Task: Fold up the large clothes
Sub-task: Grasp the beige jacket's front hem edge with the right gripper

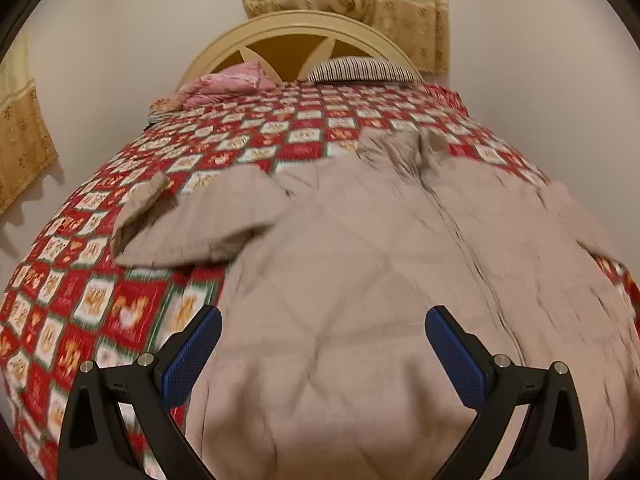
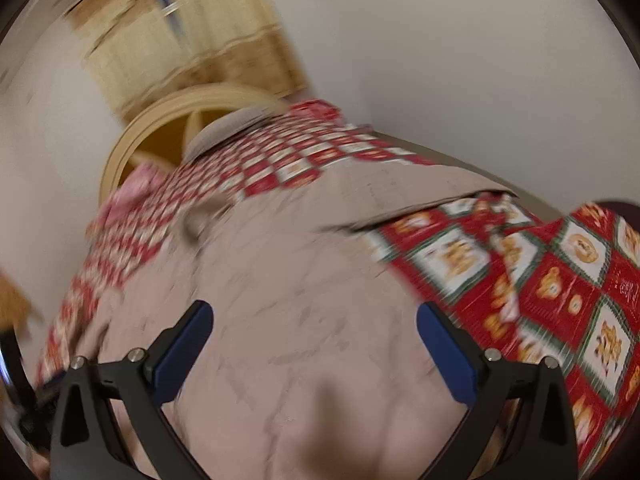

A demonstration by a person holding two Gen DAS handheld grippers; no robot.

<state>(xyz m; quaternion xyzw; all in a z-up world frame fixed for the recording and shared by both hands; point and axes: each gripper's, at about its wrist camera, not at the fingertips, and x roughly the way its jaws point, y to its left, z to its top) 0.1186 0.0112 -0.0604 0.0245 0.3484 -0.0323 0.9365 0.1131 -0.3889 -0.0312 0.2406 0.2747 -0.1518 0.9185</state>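
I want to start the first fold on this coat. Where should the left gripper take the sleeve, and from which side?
Probably the sleeve's cuff end, approached from the coat's outer left over the quilt. The sleeve lies spread outward, its end free and slightly raised, so it should fold inward. The left hand-held gripper is open.

We see bare bedspread (image 1: pixel 100 300) left of the coat (image 1: pixel 340 280), free to pass except where its sleeve (image 1: pixel 192 224) lies. Beyond the collar, open cover runs to the pillows (image 1: pixel 360 70) against the headboard (image 1: pixel 296 28).
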